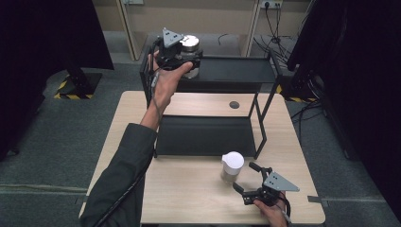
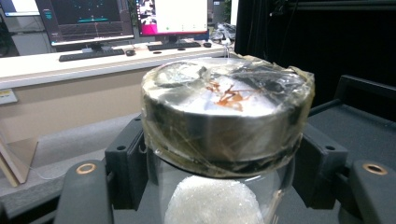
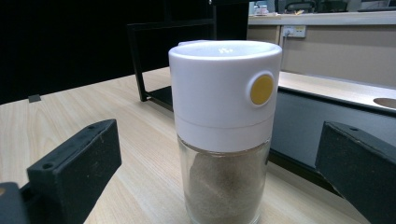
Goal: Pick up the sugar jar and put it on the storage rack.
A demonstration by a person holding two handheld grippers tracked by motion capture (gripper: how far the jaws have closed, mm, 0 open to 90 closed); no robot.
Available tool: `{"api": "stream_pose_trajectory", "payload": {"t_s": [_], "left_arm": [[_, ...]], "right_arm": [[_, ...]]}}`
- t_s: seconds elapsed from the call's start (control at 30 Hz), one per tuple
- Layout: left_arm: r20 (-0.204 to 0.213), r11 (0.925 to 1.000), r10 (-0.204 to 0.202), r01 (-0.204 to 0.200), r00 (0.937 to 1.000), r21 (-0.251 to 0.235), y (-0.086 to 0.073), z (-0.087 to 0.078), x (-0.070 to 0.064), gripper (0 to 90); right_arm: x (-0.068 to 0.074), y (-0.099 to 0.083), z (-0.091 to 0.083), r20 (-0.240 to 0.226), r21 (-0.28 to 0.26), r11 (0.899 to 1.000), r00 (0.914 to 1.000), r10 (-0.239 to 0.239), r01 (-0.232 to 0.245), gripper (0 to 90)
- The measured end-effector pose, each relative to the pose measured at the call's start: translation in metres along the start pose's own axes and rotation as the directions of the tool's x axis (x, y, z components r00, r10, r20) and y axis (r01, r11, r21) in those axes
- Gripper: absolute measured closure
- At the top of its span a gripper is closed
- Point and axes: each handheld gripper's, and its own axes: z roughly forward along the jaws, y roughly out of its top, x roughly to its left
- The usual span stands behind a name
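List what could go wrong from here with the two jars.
1. The left gripper clamps the glass jar just under its taped metal lid, up at the top shelf; a loose hold could let it slip or tip when set down.
2. The right gripper stands open around the white-capped jar on the table; closing off-centre might knock it over, since it looks tall and narrow.

A dark grey-green sleeve (image 1: 124, 175) covers the person's left forearm; each black gripper, left (image 1: 176, 56) and right (image 1: 250, 178), carries a grey three-cornered plate, a trailing black cable and brass-ringed screw holes in blocky fingers (image 2: 86, 193).
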Motion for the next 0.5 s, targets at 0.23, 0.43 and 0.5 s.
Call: {"api": "stream_pose_trajectory", "payload": {"t_s": [0.23,0.43,0.5], "left_arm": [[-0.014,0.9991,-0.036,0.036,0.9992,-0.024,-0.001,0.0,-0.002,18.8],[-0.064,0.9983,-0.059,0.059,0.9962,-0.003,0.004,-0.003,-0.012,0.2],[-0.074,0.9983,-0.058,0.059,0.9955,0.001,0.005,-0.004,-0.013,0.2]], "right_arm": [[0.0,0.0,0.0,-0.002,0.001,1.0,1.0,-0.001,0.001,0.7],[0.0,0.0,0.001,-0.004,0.002,1.0,1.0,-0.003,0.003,0.7],[0.0,0.0,0.001,-0.004,0.004,1.0,1.0,-0.003,0.003,0.8]]}}
